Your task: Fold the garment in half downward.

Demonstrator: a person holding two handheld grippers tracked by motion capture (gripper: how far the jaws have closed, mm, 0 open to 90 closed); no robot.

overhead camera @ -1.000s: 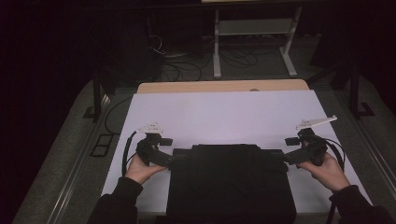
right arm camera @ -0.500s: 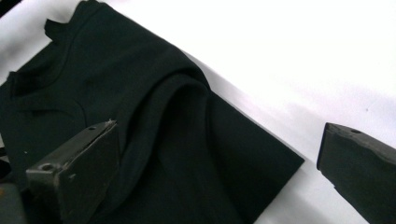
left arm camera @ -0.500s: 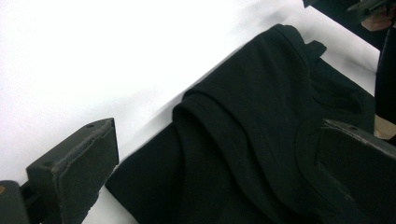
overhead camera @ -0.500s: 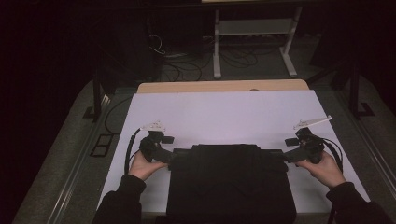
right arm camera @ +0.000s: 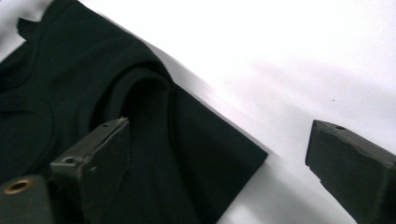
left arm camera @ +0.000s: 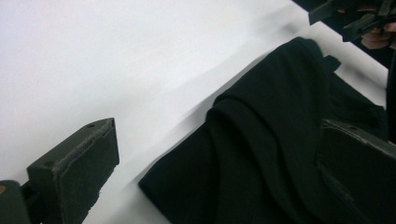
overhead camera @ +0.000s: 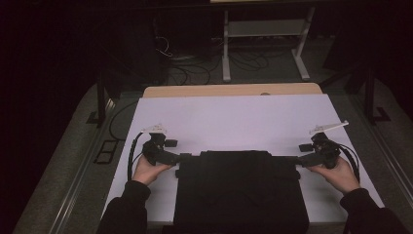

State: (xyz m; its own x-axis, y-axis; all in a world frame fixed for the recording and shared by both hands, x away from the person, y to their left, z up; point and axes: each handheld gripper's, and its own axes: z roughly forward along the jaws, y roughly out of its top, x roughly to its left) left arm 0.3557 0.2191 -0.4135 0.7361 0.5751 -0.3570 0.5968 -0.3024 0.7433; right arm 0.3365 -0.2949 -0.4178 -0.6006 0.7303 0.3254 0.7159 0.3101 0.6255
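The left hand (overhead camera: 148,169) grips the left gripper (overhead camera: 181,157) at the left side of the white sheet (overhead camera: 234,117) that covers the table. A black cable trails from this gripper in a loop toward the left edge of the sheet. In the high view the gripper's tips lie at the far left corner of the black garment (overhead camera: 241,190). In the left gripper view the jaws stand wide apart: one pad sits over bare white sheet, the other over dark cloth, and the corner of the garment (left arm camera: 261,154) lies between them with a raised fold running through it. The pads do not press on the cloth.

The black garment lies folded into a rough rectangle at the near middle of the sheet, its near edge at the table's near edge. Its far edge runs level between the two grippers.

The right gripper (overhead camera: 299,161) is at the garment's far right corner, held by the right hand (overhead camera: 338,173). A grey plate projects from its top, and a cable loops from its outer side. In the right gripper view the jaws are wide; they have just been closing a little. One pad is over the cloth (right arm camera: 140,121) beside a rolled fold, the other over white sheet, and the garment's pointed corner lies in the gap between them. Neither pad clamps the fabric.

Beyond the sheet, a strip of bare wooden tabletop (overhead camera: 231,90) shows along the far edge.
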